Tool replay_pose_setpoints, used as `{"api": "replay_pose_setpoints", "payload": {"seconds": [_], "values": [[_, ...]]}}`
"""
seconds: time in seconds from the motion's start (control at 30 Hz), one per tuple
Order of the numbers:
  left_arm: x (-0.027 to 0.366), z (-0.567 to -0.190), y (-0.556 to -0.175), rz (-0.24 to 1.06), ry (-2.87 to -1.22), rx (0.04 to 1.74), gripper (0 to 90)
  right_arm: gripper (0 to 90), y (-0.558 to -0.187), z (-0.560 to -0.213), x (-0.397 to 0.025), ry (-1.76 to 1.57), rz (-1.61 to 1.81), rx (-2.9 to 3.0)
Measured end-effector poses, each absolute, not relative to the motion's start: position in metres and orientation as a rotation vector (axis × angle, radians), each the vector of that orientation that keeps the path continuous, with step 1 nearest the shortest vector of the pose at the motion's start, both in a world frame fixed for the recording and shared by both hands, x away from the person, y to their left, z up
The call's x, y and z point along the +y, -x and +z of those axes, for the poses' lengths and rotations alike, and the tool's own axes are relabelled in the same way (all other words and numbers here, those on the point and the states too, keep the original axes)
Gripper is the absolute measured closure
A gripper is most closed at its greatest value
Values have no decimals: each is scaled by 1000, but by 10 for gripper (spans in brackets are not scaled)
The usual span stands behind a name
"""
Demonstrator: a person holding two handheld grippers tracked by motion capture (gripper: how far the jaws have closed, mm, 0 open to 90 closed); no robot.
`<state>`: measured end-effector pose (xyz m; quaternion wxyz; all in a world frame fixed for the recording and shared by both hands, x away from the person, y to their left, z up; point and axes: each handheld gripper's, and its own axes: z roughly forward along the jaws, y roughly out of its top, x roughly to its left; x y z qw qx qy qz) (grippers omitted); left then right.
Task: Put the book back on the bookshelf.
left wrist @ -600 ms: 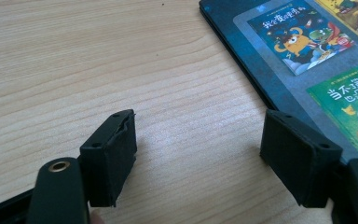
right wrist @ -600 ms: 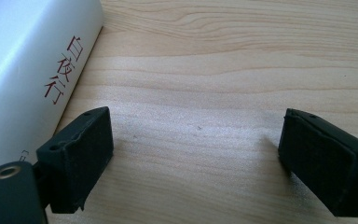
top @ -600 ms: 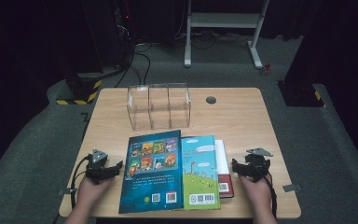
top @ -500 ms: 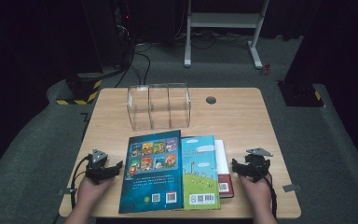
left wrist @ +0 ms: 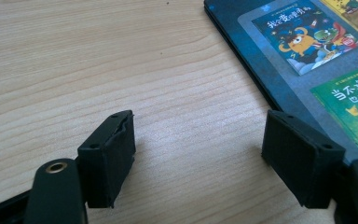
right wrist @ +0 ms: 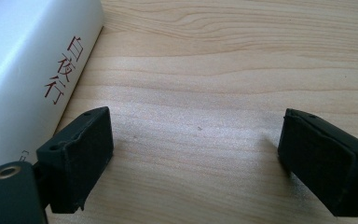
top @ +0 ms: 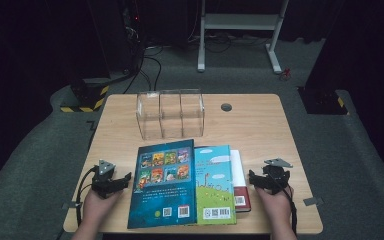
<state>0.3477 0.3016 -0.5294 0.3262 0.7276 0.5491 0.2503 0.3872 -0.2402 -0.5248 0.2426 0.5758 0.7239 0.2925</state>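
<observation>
While both grippers rest open on the desk point(top: 260, 125), nothing is done yet: left gripper point(top: 121, 181) beside the blue book point(top: 162, 185), right gripper point(top: 254, 179) beside the white book point(right wrist: 23, 70); the clear rack point(top: 171, 113) stands empty behind.

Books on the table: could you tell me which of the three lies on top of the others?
The dark blue book, the leftmost, nearest the left tool. Its edge overlaps the green book, which covers the white book.
</observation>
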Motion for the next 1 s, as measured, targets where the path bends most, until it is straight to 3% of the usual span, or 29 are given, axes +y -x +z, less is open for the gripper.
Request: {"api": "replay_pose_setpoints", "payload": {"seconds": [1.0], "values": [[301,-529,-351,654,-1917,1429,242,103,-384,-516,-235,-1488,785,2000]]}}
